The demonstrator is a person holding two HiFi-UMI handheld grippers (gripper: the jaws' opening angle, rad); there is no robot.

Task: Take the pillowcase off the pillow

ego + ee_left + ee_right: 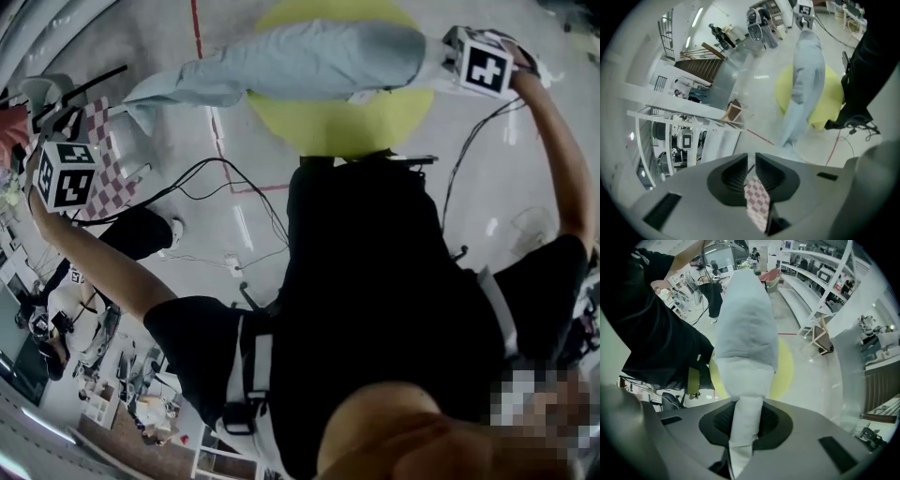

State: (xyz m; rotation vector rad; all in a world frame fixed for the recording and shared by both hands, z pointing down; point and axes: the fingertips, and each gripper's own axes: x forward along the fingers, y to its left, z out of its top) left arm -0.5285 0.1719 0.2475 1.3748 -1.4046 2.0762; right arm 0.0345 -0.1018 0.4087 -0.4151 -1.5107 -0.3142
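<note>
Pillow hangs long and pale blue-grey from right tongs. Its white end is clamped between the pads, which press it from both sides. In the left gripper view the body drops down in front of round yellow mat. Cannot tell whether the lower tip touches floor.

Pillowcase, pink-and-white check, is off the pillow and sits with left tongs. The pads stand a narrow slit apart. The check cloth lies low in the gap, toward the right-hand pad, and a strip of floor shows between the tips above it. In the head view the rest of the cloth spreads beside left marker cube.

Relations, head view: the two tongs are well apart, left at the frame's left edge, right at upper right under its own marker cube. The pillow spans most of the space between them. Its free end comes near the check cloth; contact cannot be told there.

Edges and room:
- Open pale floor around the mat, crossed by red tape line.
- Black cables trail across the floor between the mat and the left side.
- White shelving runs along one side.
- Racks and equipment crowd the far side in the left gripper view.
- Holder's black shirt fills the near centre.
- Another person stands beyond the pillow.
</note>
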